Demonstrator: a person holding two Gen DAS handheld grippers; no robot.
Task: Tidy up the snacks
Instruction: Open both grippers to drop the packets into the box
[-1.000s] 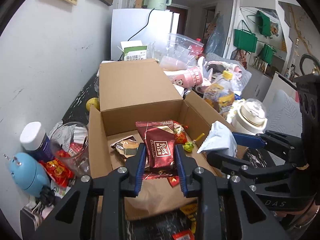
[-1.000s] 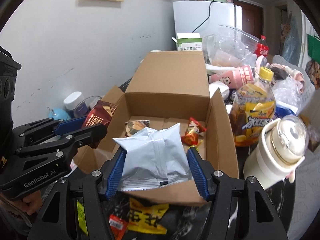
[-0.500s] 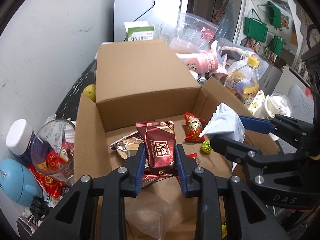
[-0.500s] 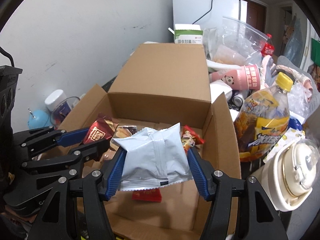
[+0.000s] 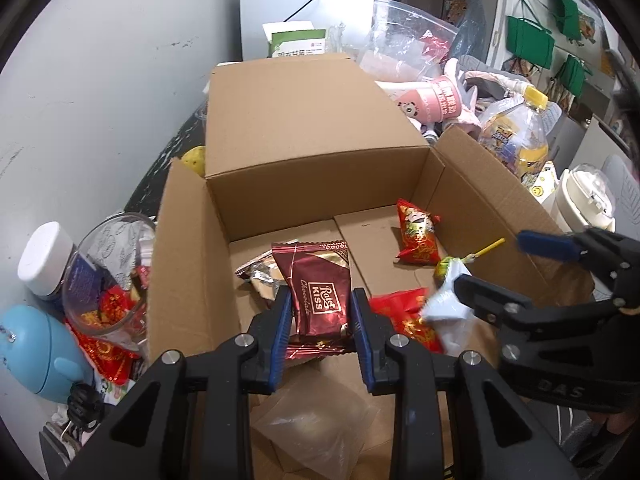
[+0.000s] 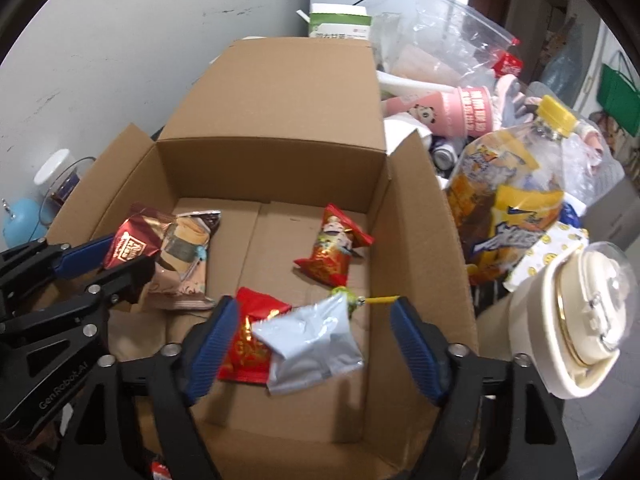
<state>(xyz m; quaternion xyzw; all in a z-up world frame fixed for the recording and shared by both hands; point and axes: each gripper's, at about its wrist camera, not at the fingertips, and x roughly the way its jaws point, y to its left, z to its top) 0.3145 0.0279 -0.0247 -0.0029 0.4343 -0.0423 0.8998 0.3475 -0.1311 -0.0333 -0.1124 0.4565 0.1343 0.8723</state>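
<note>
An open cardboard box (image 5: 320,152) (image 6: 272,112) holds several snack packs. My left gripper (image 5: 320,316) is shut on a dark red chocolate packet (image 5: 320,292) and holds it over the box's left half; the packet also shows in the right wrist view (image 6: 132,246). My right gripper (image 6: 316,340) is open over the box's right front. A silver-white packet (image 6: 312,344) lies loose between its fingers, partly on a red packet (image 6: 250,340). Another red packet (image 6: 332,250) and a green lollipop (image 6: 352,300) lie farther in.
Left of the box stand a glass cup of red candies (image 5: 108,280), a white-capped jar (image 5: 44,260) and a blue toy (image 5: 36,348). To the right are a cream tumbler (image 6: 576,320), a yellow drink bottle (image 6: 516,184) and a pink cup (image 6: 452,114).
My right gripper has opened and let go of the silver-white packet, which has dropped into the box. Both grippers have moved forward and lower over the box. The left still holds the chocolate packet.
</note>
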